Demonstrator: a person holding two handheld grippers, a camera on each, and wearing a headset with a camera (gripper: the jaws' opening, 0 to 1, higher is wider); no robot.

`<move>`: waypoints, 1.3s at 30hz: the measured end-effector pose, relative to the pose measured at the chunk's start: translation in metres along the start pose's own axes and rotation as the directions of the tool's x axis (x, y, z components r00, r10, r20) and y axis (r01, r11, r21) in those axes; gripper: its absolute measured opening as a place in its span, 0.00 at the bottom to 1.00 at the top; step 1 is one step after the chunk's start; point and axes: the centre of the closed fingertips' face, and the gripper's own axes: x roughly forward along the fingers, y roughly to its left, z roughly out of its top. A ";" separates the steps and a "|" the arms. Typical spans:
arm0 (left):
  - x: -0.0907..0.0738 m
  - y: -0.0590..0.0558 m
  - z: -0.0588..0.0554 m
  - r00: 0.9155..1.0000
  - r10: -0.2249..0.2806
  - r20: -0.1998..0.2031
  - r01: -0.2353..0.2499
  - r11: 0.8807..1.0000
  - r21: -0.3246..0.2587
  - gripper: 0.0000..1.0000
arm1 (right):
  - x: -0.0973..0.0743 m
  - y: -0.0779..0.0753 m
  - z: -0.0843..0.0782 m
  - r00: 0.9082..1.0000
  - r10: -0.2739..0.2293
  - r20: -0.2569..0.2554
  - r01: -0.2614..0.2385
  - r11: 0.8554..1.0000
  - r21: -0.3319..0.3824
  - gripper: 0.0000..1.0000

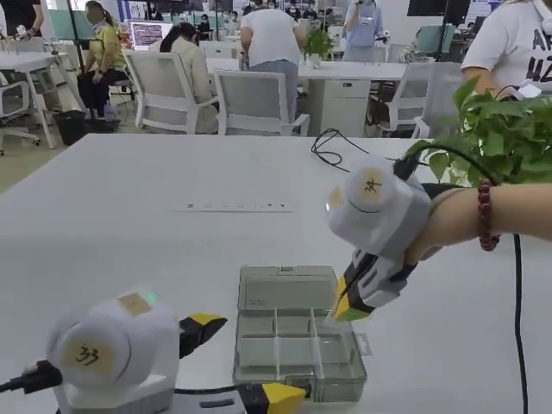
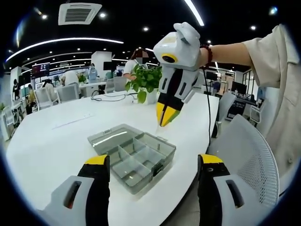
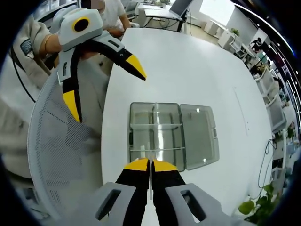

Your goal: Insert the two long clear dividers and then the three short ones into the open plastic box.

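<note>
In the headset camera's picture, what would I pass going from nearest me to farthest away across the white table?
Left gripper → clear plastic box → thin pale strip → black cable → white chairs beyond the table's far edge.

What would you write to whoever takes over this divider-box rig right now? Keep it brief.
Left tongs: open, empty, by the plastic box.
Right tongs: shut, apparently pinching a thin clear divider, over the box's edge.
Box open, lid laid flat.
Done: fitted dividers already form a grid of compartments; exact count unclear.
To do: seat the held divider, then check for missing short ones.
</note>
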 end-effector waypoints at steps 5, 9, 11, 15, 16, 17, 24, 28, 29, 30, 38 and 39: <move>-0.001 -0.002 0.001 1.000 -0.012 0.006 0.012 1.000 0.012 0.78 | 0.003 -0.004 -0.002 1.000 0.002 -0.017 -0.002 1.000 0.019 0.02; -0.002 -0.006 0.000 1.000 -0.030 0.004 0.030 0.999 0.014 0.78 | 0.006 -0.011 -0.007 0.999 -0.005 -0.048 0.006 1.000 0.029 0.02; -0.002 -0.006 0.000 0.999 -0.033 0.009 0.033 0.999 0.013 0.79 | 0.007 -0.014 -0.009 0.998 -0.006 -0.056 0.008 0.999 0.043 0.02; -0.002 -0.004 0.002 0.999 -0.025 0.024 0.024 1.000 0.005 0.80 | 0.009 -0.022 -0.011 0.997 -0.019 -0.069 0.024 0.997 0.069 0.02; -0.003 -0.003 0.003 0.999 -0.023 0.026 0.023 1.000 0.004 0.81 | 0.010 -0.023 -0.012 0.997 -0.019 -0.073 0.024 0.997 0.076 0.02; -0.003 -0.003 0.003 0.999 -0.021 0.030 0.021 1.000 0.002 0.81 | 0.011 -0.023 -0.013 0.997 -0.015 -0.079 0.021 0.996 0.081 0.02; -0.003 -0.002 0.003 0.999 -0.017 0.028 0.017 1.000 -0.005 0.84 | 0.024 -0.020 -0.016 0.993 0.003 -0.120 0.006 0.997 0.072 0.02; -0.004 -0.001 0.004 0.999 -0.010 0.037 0.011 1.000 -0.010 0.85 | 0.030 -0.018 -0.016 0.990 0.011 -0.142 -0.003 0.999 0.053 0.02; -0.004 -0.001 0.005 0.999 -0.007 0.041 0.008 1.000 -0.013 0.85 | 0.032 -0.016 -0.016 0.989 0.016 -0.149 -0.009 0.999 0.045 0.02; -0.005 -0.001 0.005 0.999 -0.005 0.041 0.006 1.000 -0.014 0.85 | 0.033 -0.015 -0.016 0.988 0.017 -0.154 -0.011 0.999 0.040 0.02; -0.005 0.000 0.006 0.999 0.004 0.044 -0.003 1.000 -0.020 0.85 | 0.040 -0.012 -0.016 0.984 0.034 -0.177 -0.031 0.999 0.019 0.02; -0.005 0.001 0.005 0.999 0.006 0.043 -0.006 1.000 -0.020 0.85 | 0.041 -0.013 -0.016 0.984 0.033 -0.178 -0.031 0.999 0.016 0.02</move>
